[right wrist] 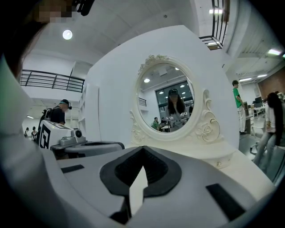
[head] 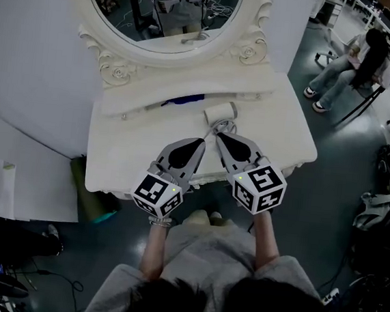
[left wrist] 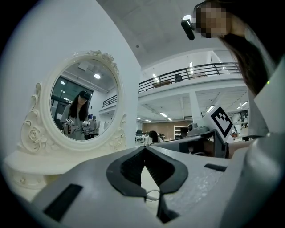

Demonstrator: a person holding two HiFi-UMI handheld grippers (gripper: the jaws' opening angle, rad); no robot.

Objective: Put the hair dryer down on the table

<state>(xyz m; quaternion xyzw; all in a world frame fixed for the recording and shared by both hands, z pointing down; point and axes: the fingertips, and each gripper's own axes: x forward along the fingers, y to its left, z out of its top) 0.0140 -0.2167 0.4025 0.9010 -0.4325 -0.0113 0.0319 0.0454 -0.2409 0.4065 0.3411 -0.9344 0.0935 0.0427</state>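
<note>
A white hair dryer (head: pixel 220 112) lies on the white dressing table (head: pixel 286 137), just ahead of both grippers, with its thin cord looped (head: pixel 224 126) on the tabletop in front of it. My left gripper (head: pixel 201 143) hovers over the table's front middle, shut with nothing between its jaws (left wrist: pixel 144 149). A bit of white cord (left wrist: pixel 151 194) shows below its jaws. My right gripper (head: pixel 219 136) sits beside it, tip close to the cord loop, also shut and holding nothing (right wrist: pixel 142 149). Neither gripper touches the dryer's body.
An oval mirror (head: pixel 164 12) in an ornate white frame stands at the table's back on a raised shelf, where a blue object (head: pixel 187 99) lies. A green bin (head: pixel 91 197) sits on the floor at the left. A person (head: pixel 355 61) is seated at the far right.
</note>
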